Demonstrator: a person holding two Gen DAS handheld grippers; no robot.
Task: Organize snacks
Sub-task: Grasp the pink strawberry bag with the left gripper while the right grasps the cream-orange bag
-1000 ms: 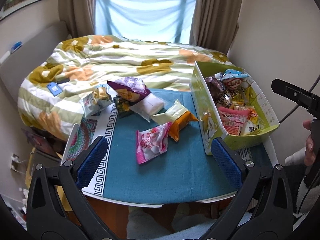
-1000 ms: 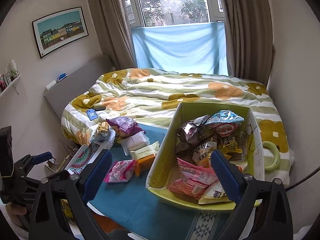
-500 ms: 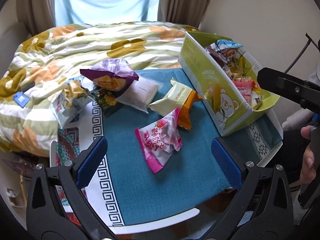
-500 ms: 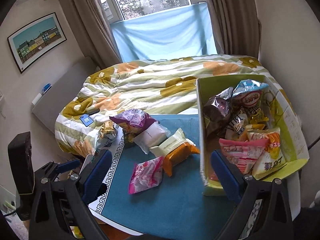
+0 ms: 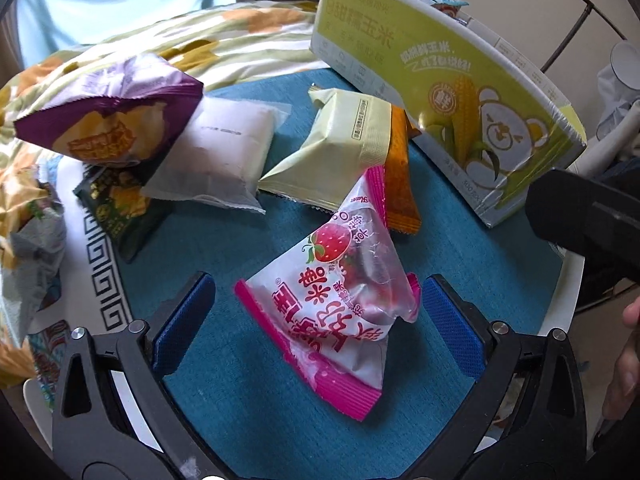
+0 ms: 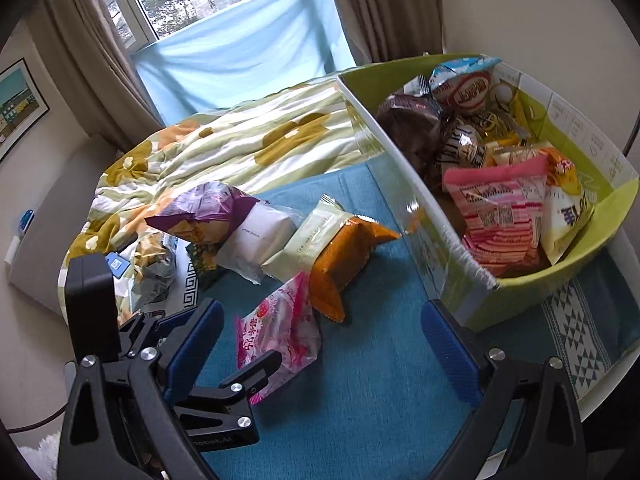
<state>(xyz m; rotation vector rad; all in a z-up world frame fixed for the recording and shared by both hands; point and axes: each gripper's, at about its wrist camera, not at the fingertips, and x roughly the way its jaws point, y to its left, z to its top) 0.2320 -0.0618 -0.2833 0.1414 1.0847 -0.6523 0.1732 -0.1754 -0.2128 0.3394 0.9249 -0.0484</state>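
Now the left gripper [image 5: 316, 334] has closed in, straddling the pink snack packet [image 5: 340, 304].

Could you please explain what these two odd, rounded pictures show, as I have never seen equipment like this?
No robot here: a person holds a two-fingered grasping tool in each hand, each carrying a wide-angle camera looking along its blue-padded fingers. The left tool view shows its open fingers on either side of a pink strawberry packet without gripping it. The right tool, open too, holds nothing; its view also shows the left tool's black frame. On the teal tablecloth lie more loose snacks: an orange packet, a pale green packet, a white packet and a purple bag. The green box already holds several snacks.
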